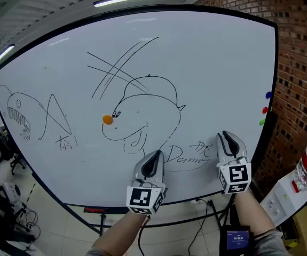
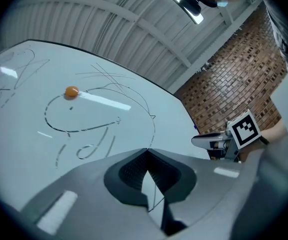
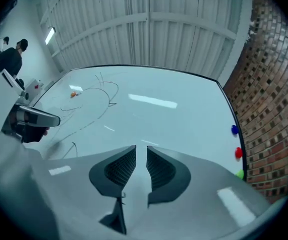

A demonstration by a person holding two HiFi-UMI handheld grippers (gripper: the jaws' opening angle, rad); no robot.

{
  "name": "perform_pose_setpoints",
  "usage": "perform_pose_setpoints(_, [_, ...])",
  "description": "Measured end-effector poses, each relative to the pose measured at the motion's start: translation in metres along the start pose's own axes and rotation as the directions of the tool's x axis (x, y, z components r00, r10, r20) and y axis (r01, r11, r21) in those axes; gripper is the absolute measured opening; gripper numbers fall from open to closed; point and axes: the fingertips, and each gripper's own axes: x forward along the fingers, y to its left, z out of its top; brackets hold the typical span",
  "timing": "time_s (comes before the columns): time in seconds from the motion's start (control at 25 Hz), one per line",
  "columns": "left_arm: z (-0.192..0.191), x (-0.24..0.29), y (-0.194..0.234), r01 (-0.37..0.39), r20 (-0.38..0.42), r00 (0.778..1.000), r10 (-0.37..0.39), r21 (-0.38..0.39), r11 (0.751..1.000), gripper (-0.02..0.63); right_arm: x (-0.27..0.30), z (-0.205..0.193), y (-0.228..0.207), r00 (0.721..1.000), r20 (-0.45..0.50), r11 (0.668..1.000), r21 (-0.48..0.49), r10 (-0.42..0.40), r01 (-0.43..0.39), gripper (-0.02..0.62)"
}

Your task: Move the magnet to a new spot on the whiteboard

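Room: brick wall (image 1: 302,36) beside scribbled whiteboard (image 1: 222,63). Target orange magnet (image 1: 107,119) on cartoon (image 1: 148,105) nose. Low at board's foot: left gripper (image 1: 154,158) pinched closed, empty; right gripper (image 1: 226,137) slightly parted, empty, apparently staging before the reach.

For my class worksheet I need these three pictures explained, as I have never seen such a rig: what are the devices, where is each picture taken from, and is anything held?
No robot here: a person works the left tongs and the right tongs by hand, each bearing a marker cube. The head view comes from a camera on the person's head; the other two come from cameras riding on each pair of tongs. All face a whiteboard covered in pen drawings, with an orange magnet on it and three coloured magnets at its right edge. The left tongs are shut, the right tongs slightly open; both hold nothing.
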Motion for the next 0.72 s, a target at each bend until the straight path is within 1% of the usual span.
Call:
perform_pose_setpoints(0.2, [0.015, -0.036, 0.051, -0.052, -0.004, 0.999, 0.052, 0.02, 0.998, 0.001, 0.013, 0.025, 0.07, 0.997, 0.031, 0.998, 0.016, 0.067, -0.067, 0.052])
perform_pose_setpoints(0.44, [0.038, -0.076, 0.109, -0.111, 0.006, 0.994, 0.111, 0.065, 0.992, 0.002, 0.03, 0.054, 0.142, 0.988, 0.072, 0.99, 0.03, 0.135, -0.137, 0.009])
perform_pose_setpoints(0.56, [0.047, -0.091, 0.133, -0.135, 0.019, 0.991, 0.133, 0.095, 0.986, 0.0, 0.038, 0.066, 0.176, 0.982, 0.089, 0.985, 0.032, 0.167, -0.171, 0.008])
perform_pose_setpoints(0.72, [0.054, -0.108, 0.156, -0.156, 0.022, 0.988, 0.155, 0.108, 0.982, 0.0, 0.043, 0.077, 0.214, 0.973, 0.097, 0.976, 0.03, 0.211, -0.215, 0.007])
